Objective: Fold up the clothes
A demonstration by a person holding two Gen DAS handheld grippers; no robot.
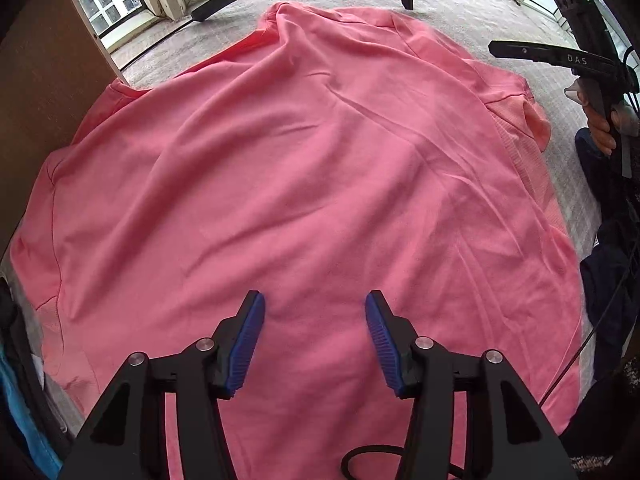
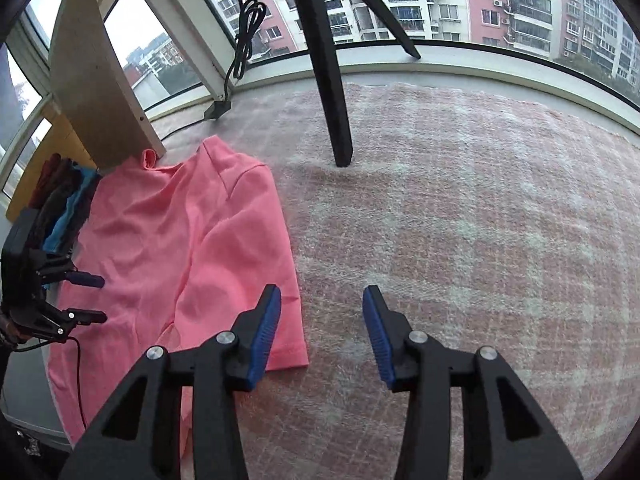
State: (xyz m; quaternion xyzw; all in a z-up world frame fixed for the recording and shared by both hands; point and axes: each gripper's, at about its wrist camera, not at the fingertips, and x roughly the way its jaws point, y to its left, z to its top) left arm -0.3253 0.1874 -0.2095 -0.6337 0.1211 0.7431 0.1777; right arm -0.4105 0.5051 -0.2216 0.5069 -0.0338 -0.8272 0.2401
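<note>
A pink T-shirt (image 1: pixel 304 184) lies spread on the pinkish checked blanket (image 1: pixel 460 4), wrinkled, filling most of the left wrist view. My left gripper (image 1: pixel 315 304) hovers open and empty over the shirt's near part. In the right wrist view the shirt (image 2: pixel 188 248) lies at the left, its hem corner near the left finger. My right gripper (image 2: pixel 322 300) is open and empty above the blanket (image 2: pixel 460 220), just right of the shirt's edge. The left gripper also shows in the right wrist view (image 2: pixel 86 298), over the shirt's left side. The right gripper shows in the left wrist view (image 1: pixel 520 50), at the far right.
A black tripod leg (image 2: pixel 328 80) stands on the blanket beyond the shirt. A wooden board (image 2: pixel 96 92) leans at the shirt's far left corner. A pile of dark and blue clothes (image 2: pixel 64 208) lies to the left. A black cable and adapter (image 2: pixel 224 104) sit by the window sill.
</note>
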